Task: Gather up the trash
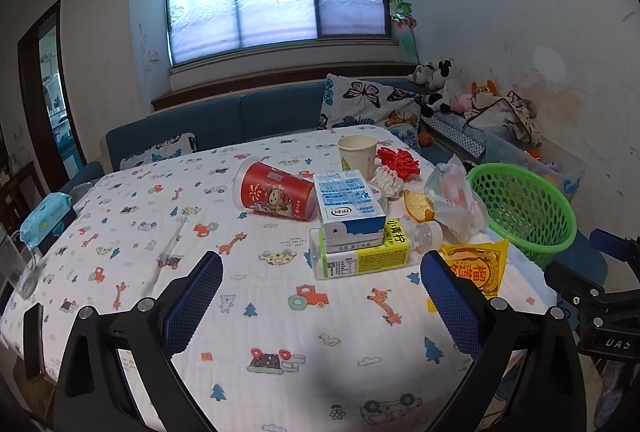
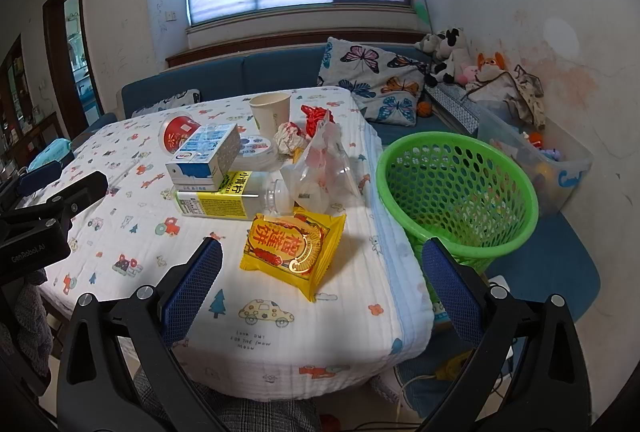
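Both tools gape — yellow snack packet [image 2: 294, 252] near table edge [image 2: 404, 272].

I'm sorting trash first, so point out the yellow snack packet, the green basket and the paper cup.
yellow snack packet [image 2: 292, 252], right wrist view, printed front.
green basket [image 2: 516, 172], right wrist view, far rim.
paper cup [image 1: 360, 158], left wrist view, side wall.

Black tools [image 1: 321, 272] [image 2: 322, 260] — blue mesh-textured pads [image 1: 194, 302], silver screws

Milk carton [image 1: 350, 208] on bottle [image 1: 360, 256], wrapper [image 2: 294, 252] in front, basket [image 2: 456, 192] right of table [image 2: 280, 332]
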A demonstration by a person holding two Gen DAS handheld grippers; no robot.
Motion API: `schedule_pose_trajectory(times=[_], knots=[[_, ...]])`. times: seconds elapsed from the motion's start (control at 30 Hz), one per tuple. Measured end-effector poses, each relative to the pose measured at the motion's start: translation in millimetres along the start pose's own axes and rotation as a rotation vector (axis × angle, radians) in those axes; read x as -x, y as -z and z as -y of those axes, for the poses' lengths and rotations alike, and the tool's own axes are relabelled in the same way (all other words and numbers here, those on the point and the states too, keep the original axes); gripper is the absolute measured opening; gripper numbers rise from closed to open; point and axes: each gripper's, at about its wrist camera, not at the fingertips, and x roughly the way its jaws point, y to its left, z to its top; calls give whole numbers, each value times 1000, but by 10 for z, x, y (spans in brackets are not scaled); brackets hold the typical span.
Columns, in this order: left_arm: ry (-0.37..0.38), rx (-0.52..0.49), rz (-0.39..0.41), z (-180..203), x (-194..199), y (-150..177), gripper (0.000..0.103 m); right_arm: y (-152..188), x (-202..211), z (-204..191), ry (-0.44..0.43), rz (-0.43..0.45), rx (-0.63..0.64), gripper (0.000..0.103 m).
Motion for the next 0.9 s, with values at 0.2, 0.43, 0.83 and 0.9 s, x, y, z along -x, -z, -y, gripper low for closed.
schedule_pose_trajectory(times=[0.2,0.43,0.83,0.9], knots=[[0,2,2,-8,11,-9,96,-2,-9,6,-2,-1,-2,98],[2,1,-3,-9,6,-13,96,-2,-18,10,-4,-2,-3,98],[-1,-1,-11,-17,-55,-26,96,1,-63,16,-5,-12,-2,98],[-1,1,-16,-23,-82,-37,96,6,-127,33,-9,-18,-3,98]])
